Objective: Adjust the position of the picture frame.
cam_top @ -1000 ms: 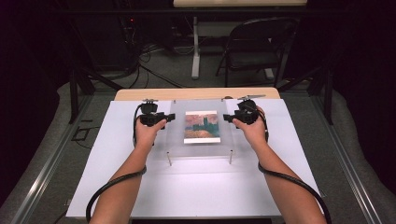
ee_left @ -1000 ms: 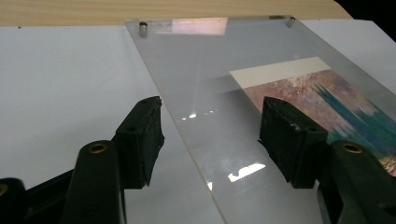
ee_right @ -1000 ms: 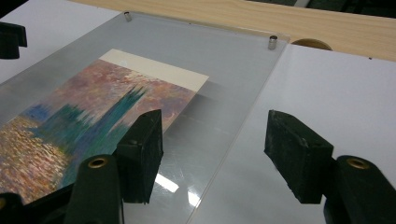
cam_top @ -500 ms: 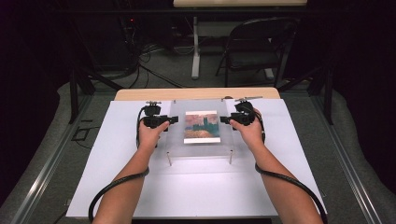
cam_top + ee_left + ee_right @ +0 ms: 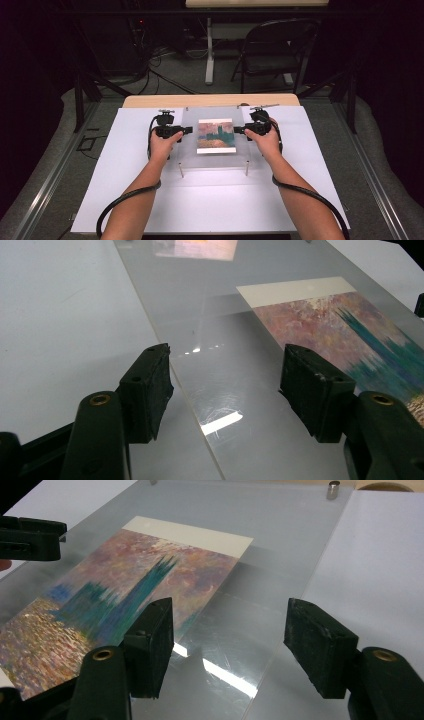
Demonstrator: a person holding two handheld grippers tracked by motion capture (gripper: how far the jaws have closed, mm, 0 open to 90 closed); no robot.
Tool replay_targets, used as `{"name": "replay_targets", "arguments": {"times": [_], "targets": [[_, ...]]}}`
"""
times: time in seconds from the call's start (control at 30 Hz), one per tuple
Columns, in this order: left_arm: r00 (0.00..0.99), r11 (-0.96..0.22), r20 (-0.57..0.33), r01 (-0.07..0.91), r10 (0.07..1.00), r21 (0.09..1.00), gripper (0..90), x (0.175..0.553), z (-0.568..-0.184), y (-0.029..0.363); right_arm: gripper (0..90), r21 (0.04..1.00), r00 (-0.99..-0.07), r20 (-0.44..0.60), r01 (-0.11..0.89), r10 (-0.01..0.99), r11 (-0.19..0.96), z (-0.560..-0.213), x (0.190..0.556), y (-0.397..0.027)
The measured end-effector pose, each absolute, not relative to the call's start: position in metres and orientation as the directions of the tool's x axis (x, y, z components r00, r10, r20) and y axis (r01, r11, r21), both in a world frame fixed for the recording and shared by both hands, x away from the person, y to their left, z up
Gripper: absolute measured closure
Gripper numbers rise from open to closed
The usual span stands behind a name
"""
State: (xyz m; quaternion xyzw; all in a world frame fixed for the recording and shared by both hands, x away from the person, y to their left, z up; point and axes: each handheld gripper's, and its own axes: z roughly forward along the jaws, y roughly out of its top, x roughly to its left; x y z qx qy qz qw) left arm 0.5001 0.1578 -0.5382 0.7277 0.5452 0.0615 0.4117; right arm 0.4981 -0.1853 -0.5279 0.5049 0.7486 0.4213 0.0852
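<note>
A clear acrylic plate rests on short metal posts over a white board. A postcard of a painting, in pink, teal and orange, lies at the plate's middle. My left gripper points right over the plate's left edge. It is open, and its jaws have just been opening a little, with nothing pressed between them. My right gripper points left over the plate's right edge. It is open too, near the postcard. The left gripper's jaw tip is at the upper left of the right gripper view.
Metal posts stand at the plate's near corners, and another post stands at a far corner. A wooden tabletop borders the board at the back. A folding chair and cables sit on the floor beyond.
Both grippers have edged slightly inward toward the postcard from either side. The plate and postcard have not moved.
</note>
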Motion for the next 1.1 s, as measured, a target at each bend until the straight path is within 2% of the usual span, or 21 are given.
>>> {"name": "replay_targets", "arguments": {"times": [0.4, 0.57, 1.1], "targets": [[0.384, -0.024, -0.416, 0.759, 0.824, 0.651, 34.3, 0.501, -0.545, 0.161, 33.3, 0.683, -0.445, 0.357, 0.724, 0.821, 0.095, -0.538, 0.501, -0.189], [0.382, -0.021, -0.421, 0.761, 0.823, 0.649, 33.1, 0.500, -0.545, 0.161, 28.4, 0.674, -0.435, 0.372, 0.734, 0.820, 0.083, -0.540, 0.502, -0.187], [0.375, -0.003, -0.446, 0.768, 0.812, 0.640, 29.6, 0.498, -0.548, 0.161, 27.5, 0.648, -0.411, 0.454, 0.761, 0.790, 0.024, -0.546, 0.502, -0.189]]}}
